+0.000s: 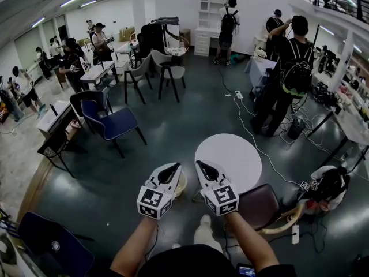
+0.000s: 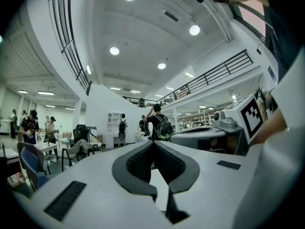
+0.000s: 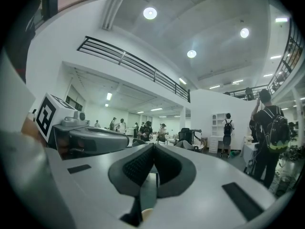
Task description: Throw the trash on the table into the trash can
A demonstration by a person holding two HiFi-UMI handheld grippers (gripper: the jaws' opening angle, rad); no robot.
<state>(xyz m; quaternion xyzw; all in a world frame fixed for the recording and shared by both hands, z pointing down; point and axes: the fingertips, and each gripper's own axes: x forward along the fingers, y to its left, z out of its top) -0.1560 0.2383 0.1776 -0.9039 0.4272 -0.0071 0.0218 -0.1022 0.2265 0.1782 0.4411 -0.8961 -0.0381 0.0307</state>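
In the head view my left gripper and right gripper are held up side by side in front of me, above the floor and at the near edge of a round white table. The tabletop shows bare and I see no trash on it. A pale round container stands on the floor beside the table, half hidden behind the left gripper. The left gripper view shows the left gripper with its jaws meeting and nothing between them. In the right gripper view the right gripper is likewise shut and empty. Both point out into the hall.
A brown chair stands just right of me and a blue chair to the far left. Another blue seat is at my lower left. A white cable runs over the floor past the table. A person with a backpack stands beyond it.
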